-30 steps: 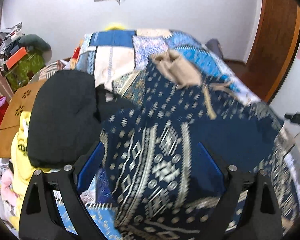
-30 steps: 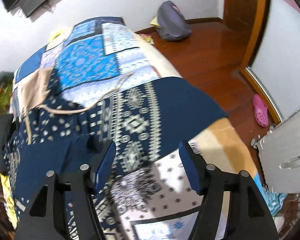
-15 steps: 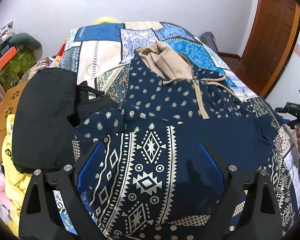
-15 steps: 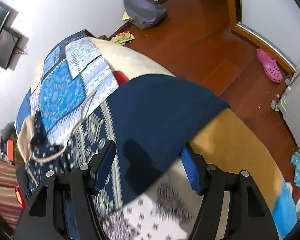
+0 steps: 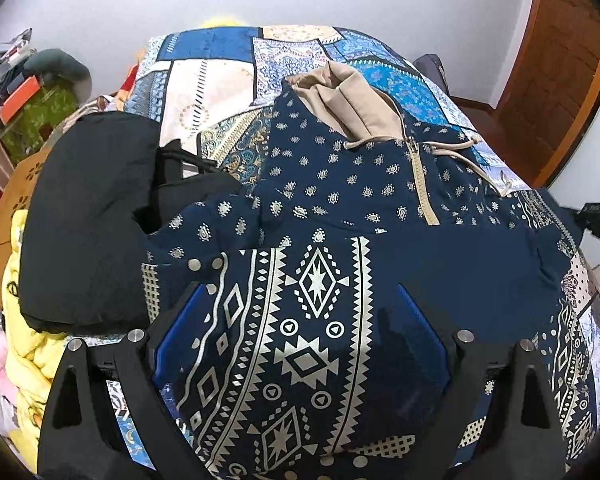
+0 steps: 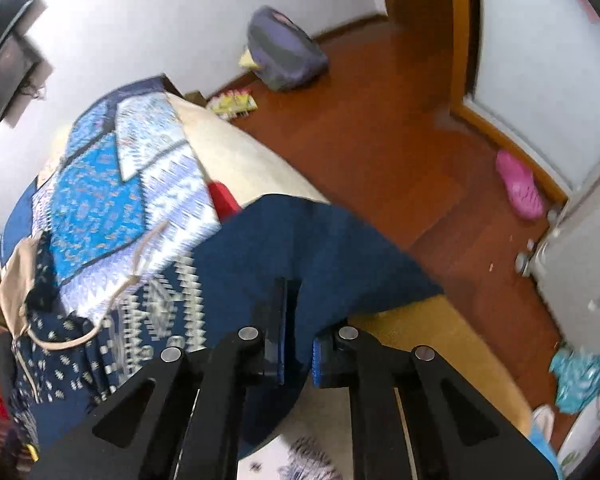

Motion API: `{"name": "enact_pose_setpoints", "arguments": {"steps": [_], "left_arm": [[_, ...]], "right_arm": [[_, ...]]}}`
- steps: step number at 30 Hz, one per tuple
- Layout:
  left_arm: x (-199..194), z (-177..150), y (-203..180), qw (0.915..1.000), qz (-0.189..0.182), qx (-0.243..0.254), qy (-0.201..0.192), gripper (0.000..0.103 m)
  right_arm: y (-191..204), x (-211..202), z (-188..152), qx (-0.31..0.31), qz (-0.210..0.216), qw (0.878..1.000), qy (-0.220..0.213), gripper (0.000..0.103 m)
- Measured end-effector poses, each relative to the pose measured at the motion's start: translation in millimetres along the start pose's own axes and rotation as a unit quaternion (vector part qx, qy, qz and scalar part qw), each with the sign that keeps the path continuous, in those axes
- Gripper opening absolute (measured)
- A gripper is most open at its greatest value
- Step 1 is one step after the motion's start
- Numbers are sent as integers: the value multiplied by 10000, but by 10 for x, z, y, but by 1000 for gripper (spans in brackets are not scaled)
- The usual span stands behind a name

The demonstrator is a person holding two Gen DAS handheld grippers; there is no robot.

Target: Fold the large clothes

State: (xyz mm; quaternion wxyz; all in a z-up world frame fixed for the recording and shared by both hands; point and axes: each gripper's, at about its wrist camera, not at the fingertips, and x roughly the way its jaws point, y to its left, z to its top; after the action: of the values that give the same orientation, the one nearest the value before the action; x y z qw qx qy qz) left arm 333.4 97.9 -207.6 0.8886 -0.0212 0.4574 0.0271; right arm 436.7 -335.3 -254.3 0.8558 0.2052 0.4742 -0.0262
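The navy patterned hoodie [image 5: 340, 216] lies front-up across the patchwork bedspread [image 5: 220, 80], its tan hood [image 5: 352, 100] toward twelve o'clock and its printed hem toward six, spread flat so a fold can be struck; the left gripper [image 5: 300, 336] hangs over the hem at six o'clock with its jaws standing wide, nothing pinched, the cloth lying under and between them, probably waiting to take the near edge; the right gripper [image 6: 298, 344] has just been closing and now has its pads nipped on the plain navy sleeve edge [image 6: 320, 256], which hangs over the side of the bed at three o'clock, likely so it can be carried inward; a black garment [image 5: 88, 216] crowds the hoodie's edge at nine o'clock, leaving little room there; toward twelve o'clock the bedspread is bare; beyond the right edge the wooden floor [image 6: 380, 120] falls away, so the sleeve should travel toward nine o'clock
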Motion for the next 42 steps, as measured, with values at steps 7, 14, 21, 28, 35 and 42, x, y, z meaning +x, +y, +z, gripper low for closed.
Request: {"name": "enact_pose_setpoints", "arguments": {"steps": [7,14,21,28,35,42], "left_arm": [[-201,-36,-58,9995,80,211,-234,93],[-304,-121,-153,9974,192,576,-384,93],[-309,-205,-162,9981,-15,542,-305,93],[-300,-271,-144,9982,-44,543,-231,93],[-313,-274,-113,9991,-83,356,-215,93],[-314,-259,-144,9993,-107,294,-218,93]], "right_arm": [[684,-719,11,-1062,307,9911,-747,8],[1482,-966,-448,-2293,999,9649,-796,8],[1961,-549,-1143,-3054,1184,9436,488,8],[2019,-358,-1599,-3701,664,9194,1150,33],[1960,-693,-1632,-3936,590,9149,678,41],[1450,-900,-1183,-2789,557,9586,98,56]]}}
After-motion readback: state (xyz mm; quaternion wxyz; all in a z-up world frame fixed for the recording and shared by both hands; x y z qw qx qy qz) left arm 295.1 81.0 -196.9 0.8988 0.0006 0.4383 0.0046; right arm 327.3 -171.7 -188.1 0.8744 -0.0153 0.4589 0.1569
